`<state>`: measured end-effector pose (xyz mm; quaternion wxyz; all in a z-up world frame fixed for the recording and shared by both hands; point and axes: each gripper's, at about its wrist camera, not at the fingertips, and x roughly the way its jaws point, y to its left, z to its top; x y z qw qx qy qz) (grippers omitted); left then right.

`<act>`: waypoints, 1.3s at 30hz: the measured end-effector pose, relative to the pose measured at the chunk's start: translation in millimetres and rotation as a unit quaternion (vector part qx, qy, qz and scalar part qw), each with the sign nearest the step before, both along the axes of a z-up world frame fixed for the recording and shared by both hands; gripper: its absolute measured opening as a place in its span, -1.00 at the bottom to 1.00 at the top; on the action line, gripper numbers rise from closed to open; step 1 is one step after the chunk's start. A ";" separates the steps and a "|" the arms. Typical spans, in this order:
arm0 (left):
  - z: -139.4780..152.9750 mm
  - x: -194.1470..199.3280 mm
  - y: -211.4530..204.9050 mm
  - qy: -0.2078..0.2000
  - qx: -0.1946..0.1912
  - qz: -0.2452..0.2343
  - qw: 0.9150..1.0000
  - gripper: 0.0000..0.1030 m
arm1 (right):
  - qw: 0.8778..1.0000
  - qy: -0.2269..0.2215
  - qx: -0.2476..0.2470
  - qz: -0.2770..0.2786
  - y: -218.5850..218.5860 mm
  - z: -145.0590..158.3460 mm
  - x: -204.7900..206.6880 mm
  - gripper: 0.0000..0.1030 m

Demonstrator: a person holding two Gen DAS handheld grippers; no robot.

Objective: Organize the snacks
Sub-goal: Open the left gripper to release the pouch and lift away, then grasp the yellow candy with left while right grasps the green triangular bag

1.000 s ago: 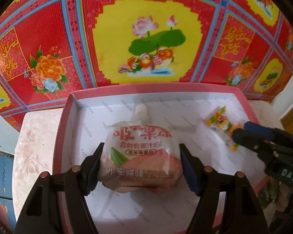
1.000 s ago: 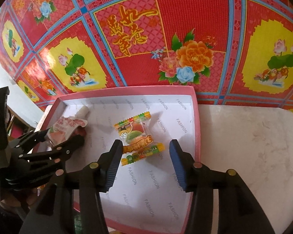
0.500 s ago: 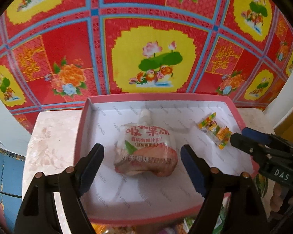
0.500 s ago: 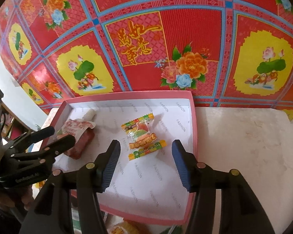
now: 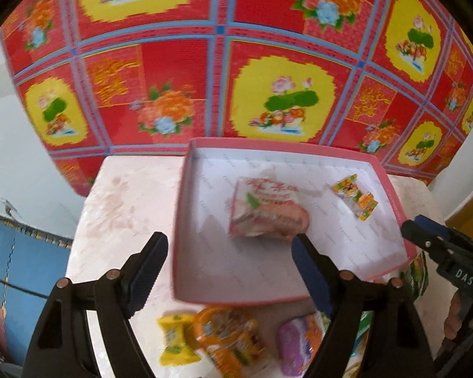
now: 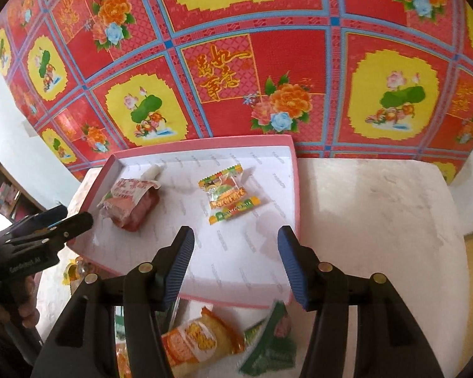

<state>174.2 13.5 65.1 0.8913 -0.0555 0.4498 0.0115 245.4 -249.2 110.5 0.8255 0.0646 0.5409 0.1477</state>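
A shallow pink cardboard box lid with a white printed lining (image 5: 186, 220) lies on a pale marble-patterned tabletop (image 6: 378, 220), with a red, yellow and blue flowered mat (image 6: 236, 63) behind it. Inside the lid lies a pink-and-white jelly drink pouch with a white spout (image 6: 131, 203) toward its left side, and a small green-and-orange wrapped candy packet (image 6: 228, 193) lies apart from it toward the middle. Neither touches any tongs.

The left tongs (image 5: 228, 271) hang above the lid's near left edge, their blue-padded jaws spread wide with nothing between them; one finger is over the bare tabletop, the other over the lid's lining just before the pouch. The right tongs (image 6: 235, 261) hover over the lid's near part, jaws partly spread and holding nothing, the candy packet lying beyond their tips.

In front of the lid, on the tabletop, more snacks lie loose: a yellow wrapped sweet (image 5: 175, 340), an orange-rimmed cup snack (image 5: 228, 334) touching it, and a purple packet (image 5: 294, 346), all blurred in the left wrist view. The right wrist view shows an orange-and-yellow wrapped cake (image 6: 198, 343) and a green packet (image 6: 274, 343) just before the lid's near edge.
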 end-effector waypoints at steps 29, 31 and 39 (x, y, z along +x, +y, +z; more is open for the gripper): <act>-21.5 -59.9 50.4 0.036 -0.002 0.054 0.998 0.63 | 0.998 0.000 -0.039 -0.048 -29.9 11.9 -52.9 0.10; -22.2 -61.3 46.7 0.034 0.005 0.046 0.998 0.63 | 0.998 0.004 -0.038 -0.050 -32.4 10.9 -55.0 0.10; -26.0 -64.4 39.5 0.034 -0.009 0.027 0.999 0.60 | 0.997 0.013 -0.036 -0.059 -40.5 6.9 -60.2 0.10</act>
